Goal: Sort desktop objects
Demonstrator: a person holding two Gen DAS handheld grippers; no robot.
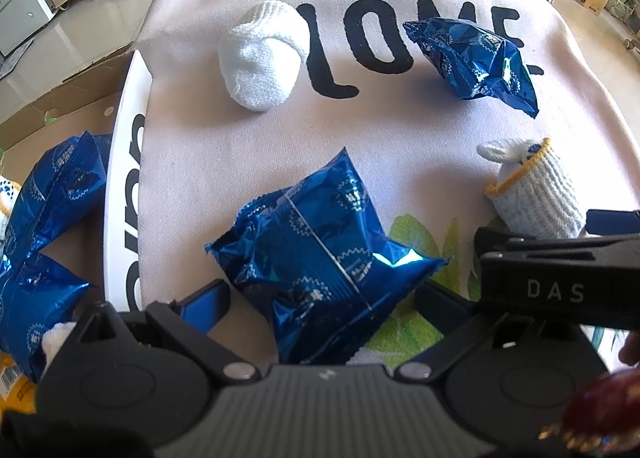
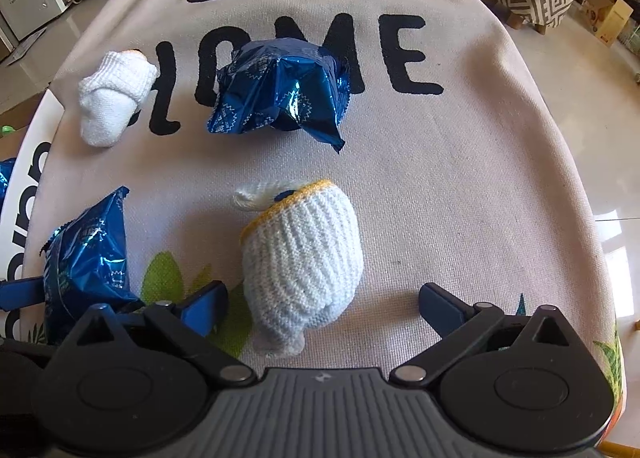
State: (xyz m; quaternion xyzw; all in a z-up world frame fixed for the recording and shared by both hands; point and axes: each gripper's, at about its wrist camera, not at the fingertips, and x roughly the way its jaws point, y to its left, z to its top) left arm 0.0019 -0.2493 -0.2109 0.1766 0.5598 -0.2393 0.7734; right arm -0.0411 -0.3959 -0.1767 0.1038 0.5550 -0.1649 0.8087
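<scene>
The yellow-cuffed rolled glove (image 2: 300,258) lies on the printed cloth (image 2: 460,178), between the spread jaws of the right gripper (image 2: 323,304), untouched. The left gripper (image 1: 323,298), jaws wide, straddles a blue foil packet (image 1: 320,254). Beyond lie another blue packet (image 2: 280,90) and a white rolled sock (image 2: 114,98).

Between the right gripper's (image 2: 323,308) spread jaws lies a rolled pale-blue knitted glove with yellow cuff (image 2: 302,254); bare beige cloth (image 2: 460,198) lies open beyond its right jaw. A crinkled blue foil packet (image 1: 320,254) fills the left gripper's (image 1: 324,304) gap.
</scene>
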